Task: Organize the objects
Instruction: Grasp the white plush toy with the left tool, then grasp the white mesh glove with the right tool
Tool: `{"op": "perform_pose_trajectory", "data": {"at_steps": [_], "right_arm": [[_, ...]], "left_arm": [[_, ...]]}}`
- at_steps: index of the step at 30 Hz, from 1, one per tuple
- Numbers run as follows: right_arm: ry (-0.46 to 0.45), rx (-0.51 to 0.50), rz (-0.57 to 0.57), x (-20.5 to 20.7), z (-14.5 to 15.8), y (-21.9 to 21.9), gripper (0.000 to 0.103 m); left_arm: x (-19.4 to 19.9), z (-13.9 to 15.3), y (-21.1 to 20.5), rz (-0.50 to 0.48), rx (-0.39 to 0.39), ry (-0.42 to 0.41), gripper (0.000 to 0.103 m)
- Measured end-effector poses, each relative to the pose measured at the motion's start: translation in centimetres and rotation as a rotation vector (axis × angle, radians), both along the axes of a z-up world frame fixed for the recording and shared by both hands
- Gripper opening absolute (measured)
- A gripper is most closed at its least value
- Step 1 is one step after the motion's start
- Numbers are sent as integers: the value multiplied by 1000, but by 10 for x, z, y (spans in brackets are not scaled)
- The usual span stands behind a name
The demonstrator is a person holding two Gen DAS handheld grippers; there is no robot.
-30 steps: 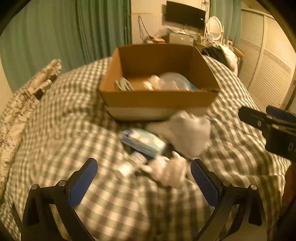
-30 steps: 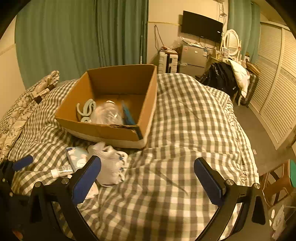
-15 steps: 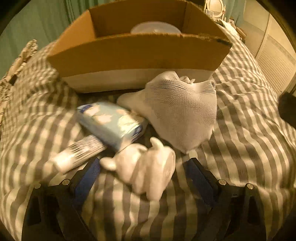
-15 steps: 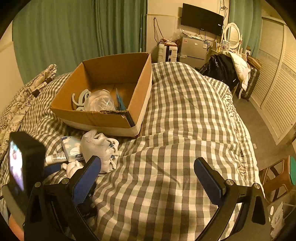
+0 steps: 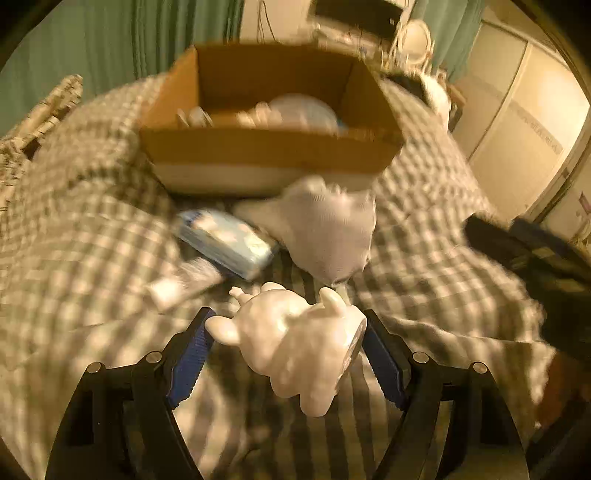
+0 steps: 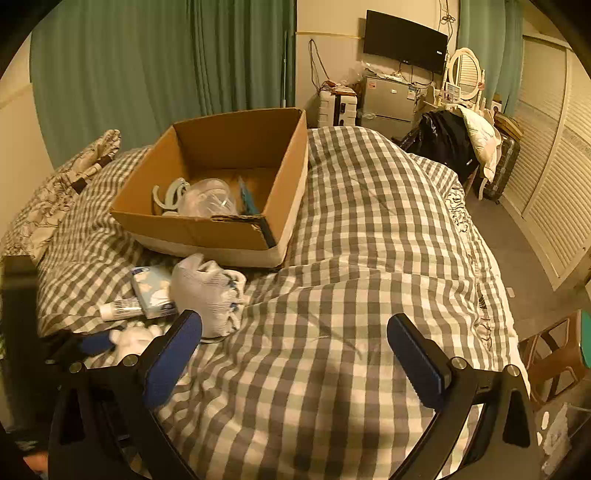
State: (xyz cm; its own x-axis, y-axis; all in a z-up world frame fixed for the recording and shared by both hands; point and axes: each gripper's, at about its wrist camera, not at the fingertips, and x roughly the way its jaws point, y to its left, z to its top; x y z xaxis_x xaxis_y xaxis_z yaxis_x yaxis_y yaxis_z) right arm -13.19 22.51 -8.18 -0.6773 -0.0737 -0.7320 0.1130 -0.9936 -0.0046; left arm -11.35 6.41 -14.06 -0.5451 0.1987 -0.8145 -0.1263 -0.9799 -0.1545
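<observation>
Surface under inspection: a bed covered with a grey-and-white checked duvet (image 6: 369,229), rumpled into folds in front of the cardboard box (image 6: 221,236). Behind the box hang green curtains (image 6: 147,74); to the right of it, along the back wall, are a wall-mounted television (image 6: 404,35), a small fridge (image 6: 388,101) and an oval mirror (image 6: 466,74), with louvred wardrobe doors (image 6: 554,184) at the far right. A patterned pillow (image 6: 55,199) lies left of the box. The box sits open on the duvet and holds a clear plastic container (image 6: 208,201), pale curved pieces (image 6: 170,192) and a blue item (image 6: 247,199) against its near right corner. Just in front of the box lie a white knit glove (image 6: 207,288), a blue tissue pack (image 6: 153,291) and a small white tube (image 6: 120,308), all close together. Nearest the camera side of that cluster, the white figurine (image 5: 295,347) sits between the blue pads of the left gripper (image 5: 284,354), which are closed against its sides. The right gripper (image 6: 295,354) hangs wide open over bare duvet, right of the box, holding nothing.
</observation>
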Motion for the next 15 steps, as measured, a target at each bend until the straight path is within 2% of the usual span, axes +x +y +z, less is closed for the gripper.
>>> {"op": "perform_pose_trajectory", "data": {"at_steps": [3, 5, 7, 9, 15], "right_arm": [[1, -7, 19, 0, 3, -6, 101], [-1, -23, 48, -4, 4, -15, 101], [-18, -40, 94, -14, 3, -29, 101], [-51, -25, 128, -27, -3, -46, 101], [-186, 45, 187, -62, -41, -84, 101]], "left_arm": [[8, 29, -18, 34, -32, 89, 80], [-1, 43, -37, 51, -48, 125, 80], [-12, 51, -48, 82, -106, 163, 80], [-27, 53, -59, 112, -147, 176, 80], [-37, 31, -91, 162, -149, 150, 80]]}}
